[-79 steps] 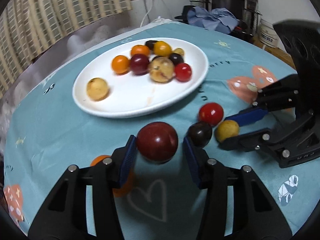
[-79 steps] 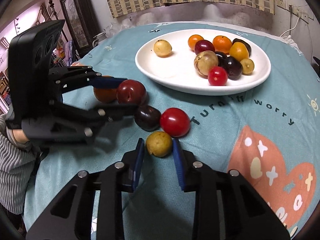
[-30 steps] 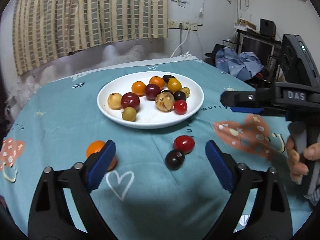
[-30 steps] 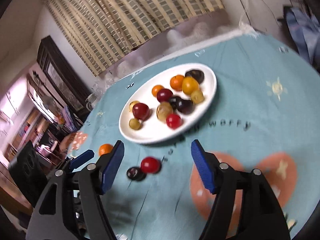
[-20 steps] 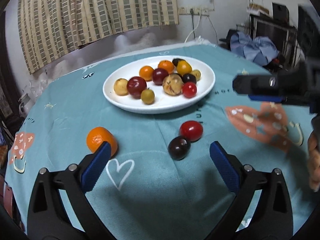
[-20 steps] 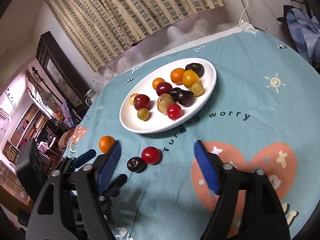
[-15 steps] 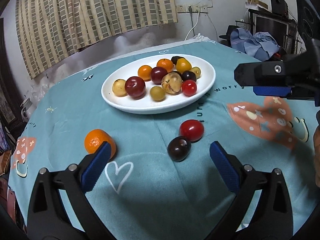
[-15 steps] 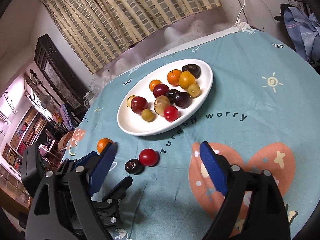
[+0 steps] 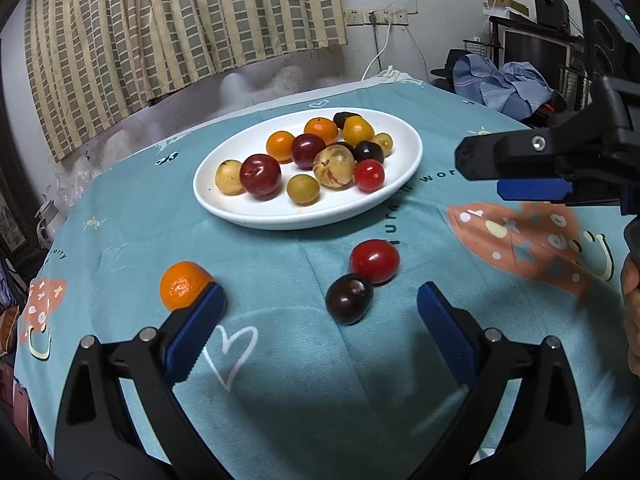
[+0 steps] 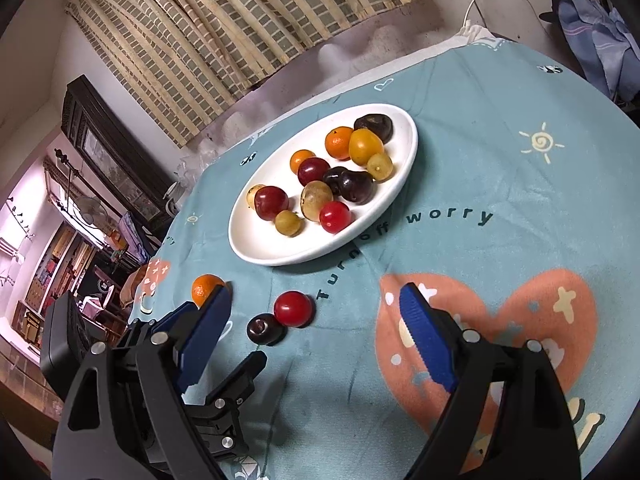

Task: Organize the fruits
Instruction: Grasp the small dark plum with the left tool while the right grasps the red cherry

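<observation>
plate [image 9: 412, 152] mid-cloth | dark plum [image 9: 349, 298] touching red tomato [image 9: 375, 261]

A checked beige curtain [image 9: 160, 28] hangs along the back wall above a pale plastered ledge. Wall sockets [image 9: 374, 17] feed a white cable [image 9: 380, 52] that drops toward the teal printed cloth on the tabletop [image 9: 120, 232]. Blue clothes [image 9: 496, 80] are heaped before a dark monitor [image 9: 536, 50]. A dark wooden cabinet [image 10: 108, 156] stands at the far side.
</observation>
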A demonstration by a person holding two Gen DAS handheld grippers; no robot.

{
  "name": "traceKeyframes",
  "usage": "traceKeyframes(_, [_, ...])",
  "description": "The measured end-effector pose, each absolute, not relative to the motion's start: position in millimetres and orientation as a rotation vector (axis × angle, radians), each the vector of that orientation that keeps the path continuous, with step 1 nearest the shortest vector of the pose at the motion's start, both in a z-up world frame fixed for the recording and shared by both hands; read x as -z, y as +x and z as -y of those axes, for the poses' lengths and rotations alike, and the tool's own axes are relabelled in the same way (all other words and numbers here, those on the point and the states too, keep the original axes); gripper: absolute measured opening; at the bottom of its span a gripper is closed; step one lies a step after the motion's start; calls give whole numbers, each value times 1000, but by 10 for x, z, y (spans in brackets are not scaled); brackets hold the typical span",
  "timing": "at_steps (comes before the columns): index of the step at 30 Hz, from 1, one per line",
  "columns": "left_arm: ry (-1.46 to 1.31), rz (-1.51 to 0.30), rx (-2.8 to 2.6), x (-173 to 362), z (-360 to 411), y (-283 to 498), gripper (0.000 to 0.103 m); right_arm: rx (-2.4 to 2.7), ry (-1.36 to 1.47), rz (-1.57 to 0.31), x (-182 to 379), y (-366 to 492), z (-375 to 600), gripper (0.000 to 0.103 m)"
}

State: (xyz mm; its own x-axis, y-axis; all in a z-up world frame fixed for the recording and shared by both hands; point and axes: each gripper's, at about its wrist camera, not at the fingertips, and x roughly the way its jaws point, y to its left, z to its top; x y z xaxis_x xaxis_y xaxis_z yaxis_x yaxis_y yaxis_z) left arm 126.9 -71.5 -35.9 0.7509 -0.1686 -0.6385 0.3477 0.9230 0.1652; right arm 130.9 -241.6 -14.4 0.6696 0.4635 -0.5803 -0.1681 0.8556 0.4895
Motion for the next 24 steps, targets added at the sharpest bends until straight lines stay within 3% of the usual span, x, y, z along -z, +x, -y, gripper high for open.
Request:
traceKeyframes(4, [289,-668,311,368,730,1268,85,-364,419,-755,154,1312,2412,86])
traceKeyframes(6, [276,-680,345,375,723,1279,69,-363,420,-755,161,1313,2408,86])
traceKeyframes(8, [251,-703,388,388,704,1313,43,-366,418,-757,166,1315,2403,86])
traceKeyframes(10, [204,-737,434,408,660,1362,28,-367,411,-757,169,1310,2387,86])
traceKeyframes(13, [135,-743,466,407,570,1376,16,-382,377,-772,210,1323,2320,86])
traceKeyframes(22, [134,-745,490,417,584,1329,15,-504,398,-905,392,1560,1992,86])
traceKeyframes(23, [136,-744,494,412,585,1319,17,-517,421,-907,395,1565,1997,87])
traceKeyframes(24, [138,-744,495,413,584,1323,27,-526,431,-908,392,1566,2001,87])
